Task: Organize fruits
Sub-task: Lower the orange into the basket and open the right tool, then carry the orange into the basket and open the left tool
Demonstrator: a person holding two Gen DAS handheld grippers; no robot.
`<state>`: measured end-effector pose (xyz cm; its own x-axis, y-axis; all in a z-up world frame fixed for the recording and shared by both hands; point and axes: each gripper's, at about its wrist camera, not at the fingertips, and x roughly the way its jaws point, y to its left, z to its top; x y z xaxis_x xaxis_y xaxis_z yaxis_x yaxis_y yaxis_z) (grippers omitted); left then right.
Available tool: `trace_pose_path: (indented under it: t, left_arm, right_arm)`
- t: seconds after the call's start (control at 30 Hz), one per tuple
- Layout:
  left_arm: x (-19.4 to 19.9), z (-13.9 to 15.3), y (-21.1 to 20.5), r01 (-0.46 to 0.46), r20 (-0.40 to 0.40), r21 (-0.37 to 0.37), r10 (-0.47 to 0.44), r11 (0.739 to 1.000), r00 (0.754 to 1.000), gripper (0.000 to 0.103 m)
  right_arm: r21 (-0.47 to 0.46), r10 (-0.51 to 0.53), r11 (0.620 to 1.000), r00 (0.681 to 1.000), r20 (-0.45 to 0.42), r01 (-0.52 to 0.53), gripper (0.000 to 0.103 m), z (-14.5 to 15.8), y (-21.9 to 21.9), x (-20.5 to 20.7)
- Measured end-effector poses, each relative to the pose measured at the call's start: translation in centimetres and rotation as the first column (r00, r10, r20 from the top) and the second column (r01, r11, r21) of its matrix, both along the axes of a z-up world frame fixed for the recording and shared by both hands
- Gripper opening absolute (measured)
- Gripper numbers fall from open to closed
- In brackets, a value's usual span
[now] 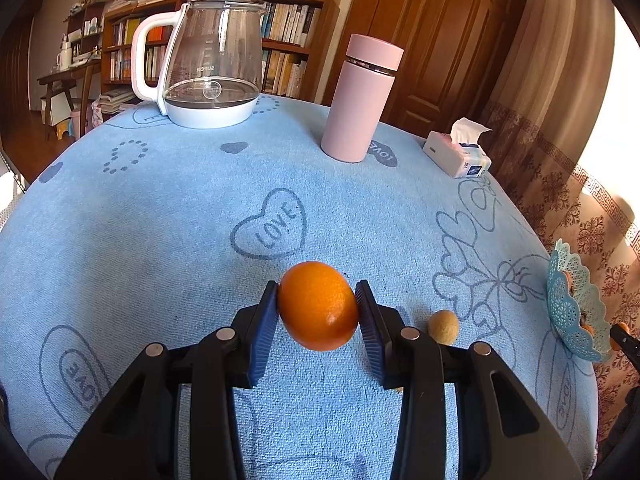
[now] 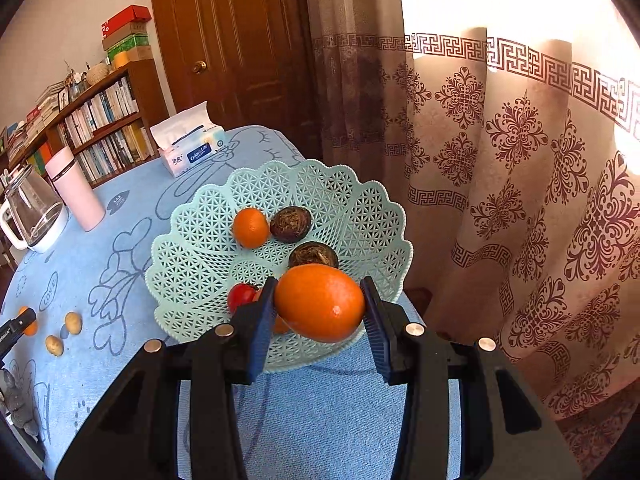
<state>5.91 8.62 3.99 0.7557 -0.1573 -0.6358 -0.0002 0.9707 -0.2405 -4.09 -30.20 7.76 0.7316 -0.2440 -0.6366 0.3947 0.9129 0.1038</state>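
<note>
Right gripper pinches orange above near rim of basket; drop-off step.
Left gripper pinches second orange over tablecloth.
Next: ease jaws apart over basket, clear of tomato.

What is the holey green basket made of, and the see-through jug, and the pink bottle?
The basket looks like moulded plastic: pale mint, slightly glossy, with an even lattice of holes and a scalloped rim. The jug seems to be clear glass, since books show through it, with a white, probably plastic, handle and base. The pink bottle has a smooth matte coat and a shiny metal-looking ring; what lies underneath is unclear.
</note>
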Motion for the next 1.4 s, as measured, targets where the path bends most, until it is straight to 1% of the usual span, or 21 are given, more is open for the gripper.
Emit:
trace_pose_path:
  t: [0.13,0.2,0.23,0.53,0.93,1.17,1.4]
  left_arm:
    - [0.0,0.0,0.0,0.0,-0.003,0.001,0.0,1.0,1.0,0.039]
    - [0.0,0.0,-0.1,0.002,-0.002,0.003,-0.002,1.0,1.0,0.039]
    - [0.0,0.0,-0.1,0.002,-0.002,0.003,-0.002,1.0,1.0,0.039]
    - [0.1,-0.1,-0.2,0.004,-0.003,0.01,-0.004,1.0,1.0,0.039]
    - [0.1,0.1,-1.3,0.022,-0.013,0.031,-0.022,0.999,1.0,0.039]
    - [-0.3,1.2,-3.4,0.064,-0.003,0.044,-0.064,0.997,0.998,0.039]
    - [-0.5,2.7,-7.3,0.14,0.017,0.059,-0.141,0.988,0.99,0.039]
  right_arm:
    - [0.007,-0.026,1.0,1.0,-0.012,0.026,0.043,-0.5,-0.9,0.2]
    - [0.005,-0.029,1.0,1.0,-0.003,0.029,0.049,-0.5,-1.0,-0.1]
    - [0.003,-0.031,1.0,1.0,0.002,0.031,0.05,-0.4,-1.0,-0.2]
    - [0.03,-0.034,0.999,0.999,0.034,0.033,0.05,0.2,-0.7,-1.7]
    - [0.088,-0.028,0.996,0.998,0.05,0.024,0.05,-0.3,-0.8,-4.6]
    - [0.133,0.003,0.991,0.999,0.044,-0.009,0.05,-1.4,-0.6,-5.0]
    - [0.175,0.044,0.983,0.998,0.035,-0.049,0.05,-2.5,0.0,-5.1]
